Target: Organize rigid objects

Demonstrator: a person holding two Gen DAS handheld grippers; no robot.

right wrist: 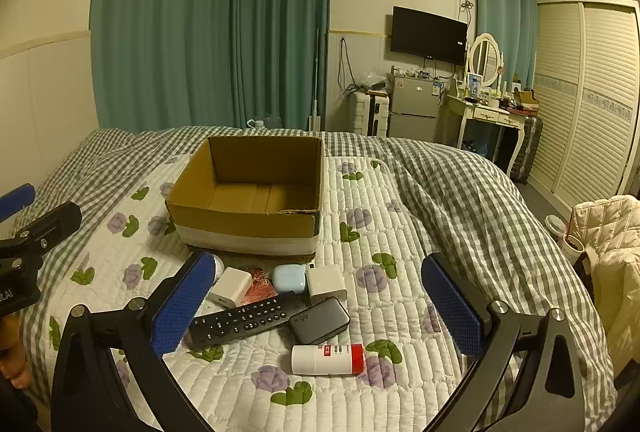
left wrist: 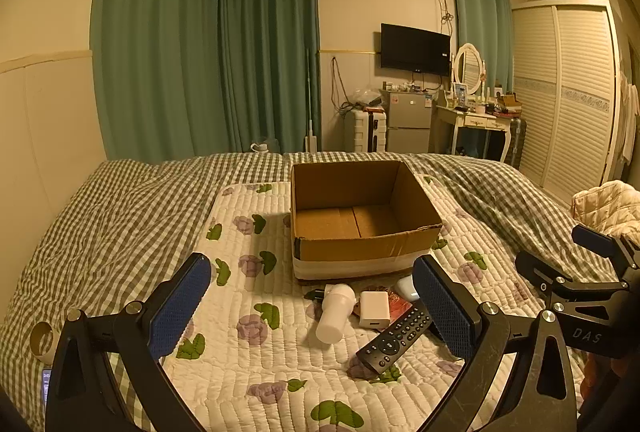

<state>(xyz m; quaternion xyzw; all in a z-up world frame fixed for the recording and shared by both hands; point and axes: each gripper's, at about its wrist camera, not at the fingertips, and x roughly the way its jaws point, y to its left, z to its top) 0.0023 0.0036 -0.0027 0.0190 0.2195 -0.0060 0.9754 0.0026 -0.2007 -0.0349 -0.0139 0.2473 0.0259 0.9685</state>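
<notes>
An empty open cardboard box [left wrist: 362, 228] [right wrist: 248, 200] stands on the floral quilt. In front of it lie a black remote [left wrist: 394, 342] [right wrist: 244, 320], a white charger cube [left wrist: 374, 310] [right wrist: 230, 286], a white cylinder [left wrist: 335, 314], a pale blue earbud case [right wrist: 289, 278], a second white cube [right wrist: 326, 283], a dark power bank [right wrist: 320, 321] and a white bottle with a red cap [right wrist: 327, 359]. My left gripper [left wrist: 312, 308] is open above the white cylinder. My right gripper [right wrist: 318, 312] is open above the power bank and remote.
The floral quilt [left wrist: 240, 352] [right wrist: 384, 296] lies on a checked bedspread [left wrist: 100, 216]. A tape roll [left wrist: 42, 342] sits at the left bed edge. A cream jacket [right wrist: 608, 240] hangs at the right. Fridge, dresser and wardrobe stand beyond the bed.
</notes>
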